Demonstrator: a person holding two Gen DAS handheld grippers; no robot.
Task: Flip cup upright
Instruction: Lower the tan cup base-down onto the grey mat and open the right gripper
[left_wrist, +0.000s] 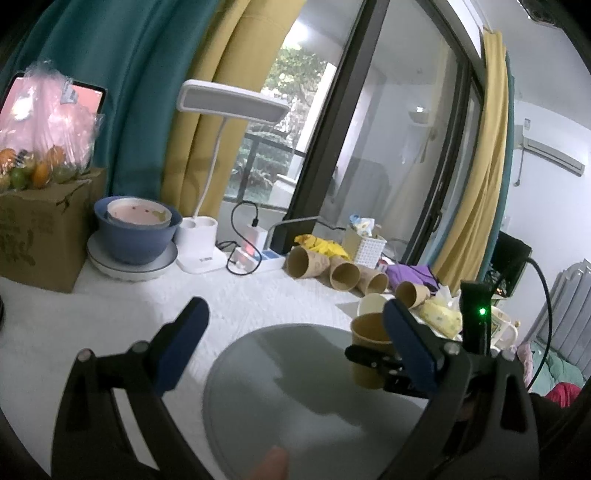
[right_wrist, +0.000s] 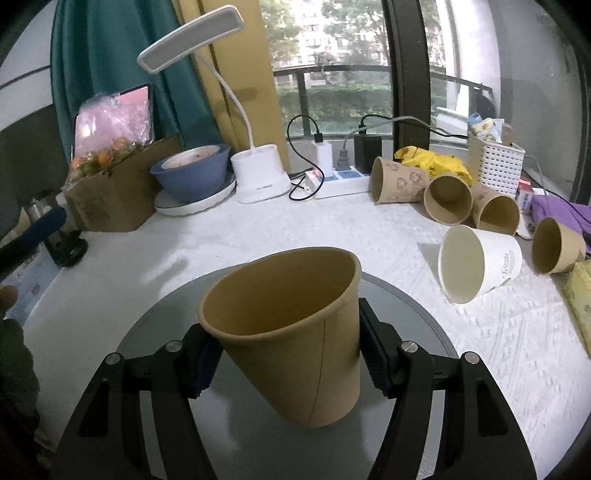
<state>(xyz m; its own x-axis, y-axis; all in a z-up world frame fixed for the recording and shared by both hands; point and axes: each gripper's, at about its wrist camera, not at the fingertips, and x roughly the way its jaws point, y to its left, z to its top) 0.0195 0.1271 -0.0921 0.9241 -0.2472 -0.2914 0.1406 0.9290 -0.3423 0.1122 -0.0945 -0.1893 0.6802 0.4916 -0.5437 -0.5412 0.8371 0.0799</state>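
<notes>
My right gripper (right_wrist: 286, 363) is shut on a brown paper cup (right_wrist: 295, 339) and holds it mouth-up, tilted a little to the left, over a round grey plate (right_wrist: 417, 317). The same cup (left_wrist: 367, 350) shows in the left wrist view at the plate's right edge (left_wrist: 295, 387), with the right gripper's fingers around it. My left gripper (left_wrist: 295, 347) is open and empty above the plate, to the left of the cup.
Several paper cups lie on their sides at the back right: brown ones (right_wrist: 447, 199) and a white one (right_wrist: 476, 264). A desk lamp (right_wrist: 258, 173), power strip (right_wrist: 332, 181), blue bowl (right_wrist: 192, 173), cardboard box (right_wrist: 114, 192) and white basket (right_wrist: 495, 166) line the back.
</notes>
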